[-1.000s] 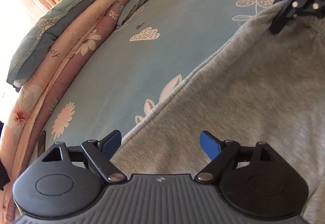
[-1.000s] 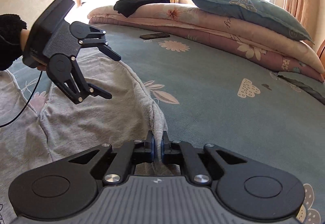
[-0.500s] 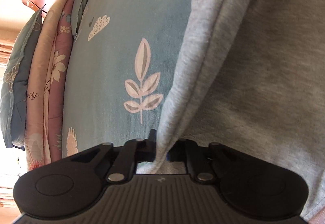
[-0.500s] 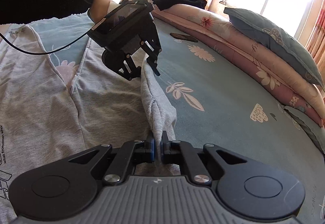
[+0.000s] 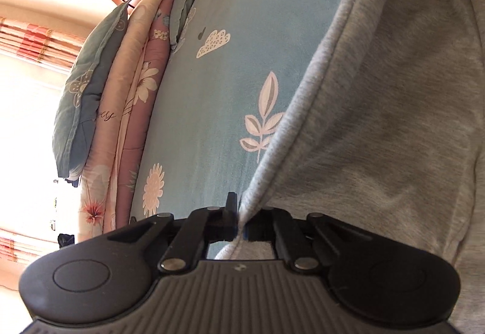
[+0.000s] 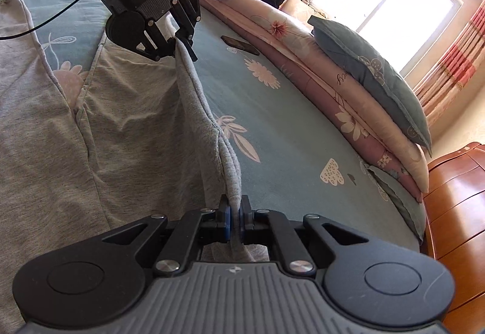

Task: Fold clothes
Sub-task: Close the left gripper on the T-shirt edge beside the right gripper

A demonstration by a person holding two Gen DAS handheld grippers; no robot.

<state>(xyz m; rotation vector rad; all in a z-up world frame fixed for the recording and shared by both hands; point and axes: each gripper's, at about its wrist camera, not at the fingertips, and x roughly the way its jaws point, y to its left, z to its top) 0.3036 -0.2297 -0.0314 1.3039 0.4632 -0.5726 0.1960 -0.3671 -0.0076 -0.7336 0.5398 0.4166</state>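
Both my grippers, left gripper (image 5: 241,226) and right gripper (image 6: 233,220), pinch one side edge of the grey sweatpants (image 6: 127,128) on the bed (image 6: 288,137); next I think I carry it across to fold.

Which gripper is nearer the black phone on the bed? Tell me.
Left. The left gripper pinches the grey trousers close beside the phone; the right gripper grips them farther back.
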